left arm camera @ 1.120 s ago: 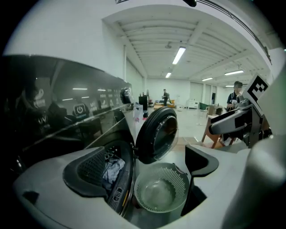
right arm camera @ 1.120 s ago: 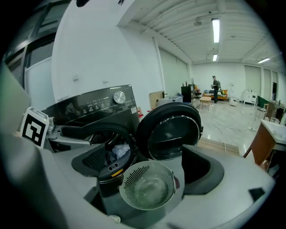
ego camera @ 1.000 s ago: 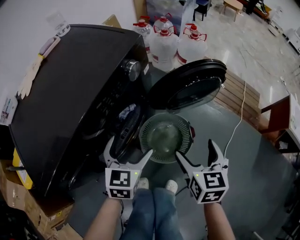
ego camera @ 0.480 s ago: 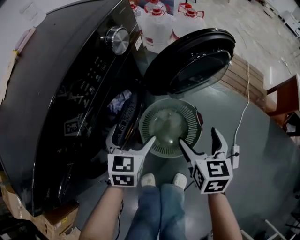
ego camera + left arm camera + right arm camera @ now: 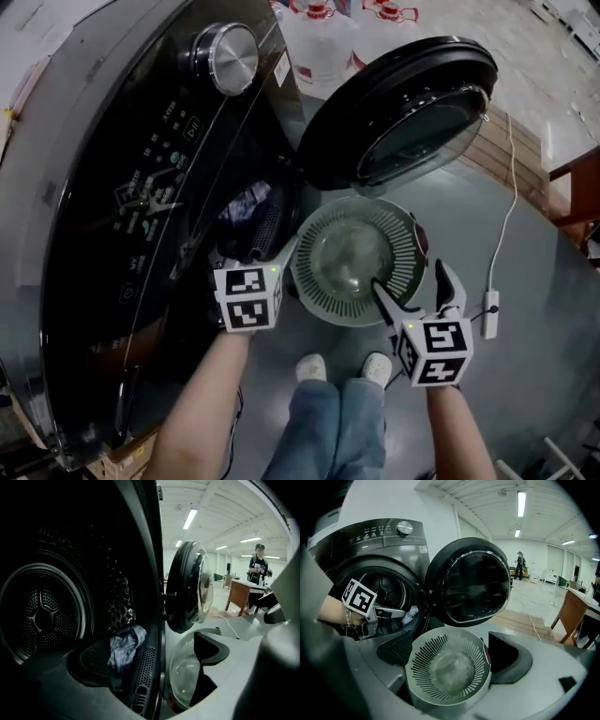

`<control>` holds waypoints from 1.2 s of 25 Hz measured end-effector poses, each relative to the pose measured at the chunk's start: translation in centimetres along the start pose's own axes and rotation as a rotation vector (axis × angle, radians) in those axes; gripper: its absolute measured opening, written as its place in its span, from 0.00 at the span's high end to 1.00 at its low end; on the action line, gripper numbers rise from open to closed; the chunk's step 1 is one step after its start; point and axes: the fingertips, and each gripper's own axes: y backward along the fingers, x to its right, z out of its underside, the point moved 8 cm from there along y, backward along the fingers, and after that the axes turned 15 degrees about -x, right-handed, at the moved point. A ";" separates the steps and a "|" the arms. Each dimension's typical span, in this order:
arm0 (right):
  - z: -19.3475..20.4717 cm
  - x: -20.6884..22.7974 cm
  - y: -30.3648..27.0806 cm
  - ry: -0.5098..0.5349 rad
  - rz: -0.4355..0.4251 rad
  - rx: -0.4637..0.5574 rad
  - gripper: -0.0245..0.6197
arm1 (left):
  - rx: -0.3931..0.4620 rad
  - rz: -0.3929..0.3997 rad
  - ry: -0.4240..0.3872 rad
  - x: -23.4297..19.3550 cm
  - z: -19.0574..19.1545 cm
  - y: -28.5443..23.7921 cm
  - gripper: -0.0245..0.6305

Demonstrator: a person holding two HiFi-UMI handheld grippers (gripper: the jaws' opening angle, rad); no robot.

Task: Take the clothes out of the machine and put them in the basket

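The dark front-loading machine (image 5: pixel 141 187) stands with its round door (image 5: pixel 403 103) swung open. A crumpled blue-and-white cloth (image 5: pixel 248 200) lies at the drum's mouth. My left gripper (image 5: pixel 255 253) reaches into that opening and is open. In the left gripper view the cloth (image 5: pixel 124 647) sits just beyond the spread fingers (image 5: pixel 208 650) of that gripper (image 5: pixel 150 656), untouched. The round grey slotted basket (image 5: pixel 323 291) rests on the floor below the door. My right gripper (image 5: pixel 422 295) hovers open over the basket's near edge; the right gripper view has the basket (image 5: pixel 426 658) between its fingers (image 5: pixel 508 660).
Large water bottles (image 5: pixel 319 19) stand behind the machine. A wooden pallet (image 5: pixel 487 159) lies right of the door. A white cable with a small box (image 5: pixel 487 314) trails on the grey floor. The person's shoes (image 5: pixel 309 367) are just behind the basket. A person (image 5: pixel 519 564) stands far off.
My left gripper has moved forward from beside the basket into the machine's opening. The right gripper has stayed near the basket. The head view has come closer to the machine.
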 end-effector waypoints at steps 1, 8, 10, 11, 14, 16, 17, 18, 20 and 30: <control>0.0 0.1 -0.6 -0.001 0.006 -0.001 0.18 | 0.001 -0.020 -0.002 -0.5 -0.2 -0.7 0.11; 0.0 0.2 -4.2 0.013 0.025 -0.032 0.19 | -0.041 -0.084 -0.017 -2.2 -0.4 -6.2 0.13; 0.2 -0.3 -4.6 0.012 0.014 -0.038 0.21 | -0.057 -0.102 -0.049 -2.4 -0.4 -7.3 0.23; 0.4 -0.5 -4.8 0.008 0.009 -0.039 0.21 | -0.055 -0.114 -0.071 -2.5 -0.5 -7.8 0.30; 1.0 -0.6 -5.4 -0.002 0.002 -0.050 0.21 | -0.063 -0.141 -0.138 -2.6 -0.9 -9.3 0.41; 1.5 -0.7 -5.6 0.000 -0.004 -0.062 0.22 | -0.087 -0.141 -0.175 -2.6 -1.1 -10.4 0.43; 1.7 -0.7 -5.6 0.004 -0.007 -0.067 0.22 | -0.103 -0.135 -0.193 -2.6 -1.2 -11.0 0.45; 2.0 -0.7 -5.6 0.011 -0.009 -0.071 0.22 | -0.121 -0.131 -0.213 -2.7 -1.3 -11.4 0.48; 2.5 -0.6 -5.6 0.023 -0.009 -0.080 0.22 | -0.152 -0.143 -0.238 -3.1 -1.5 -11.9 0.71; 3.0 -0.6 -4.3 0.006 -0.009 -0.090 0.25 | -0.121 -0.150 -0.192 -1.8 -1.9 -7.0 0.91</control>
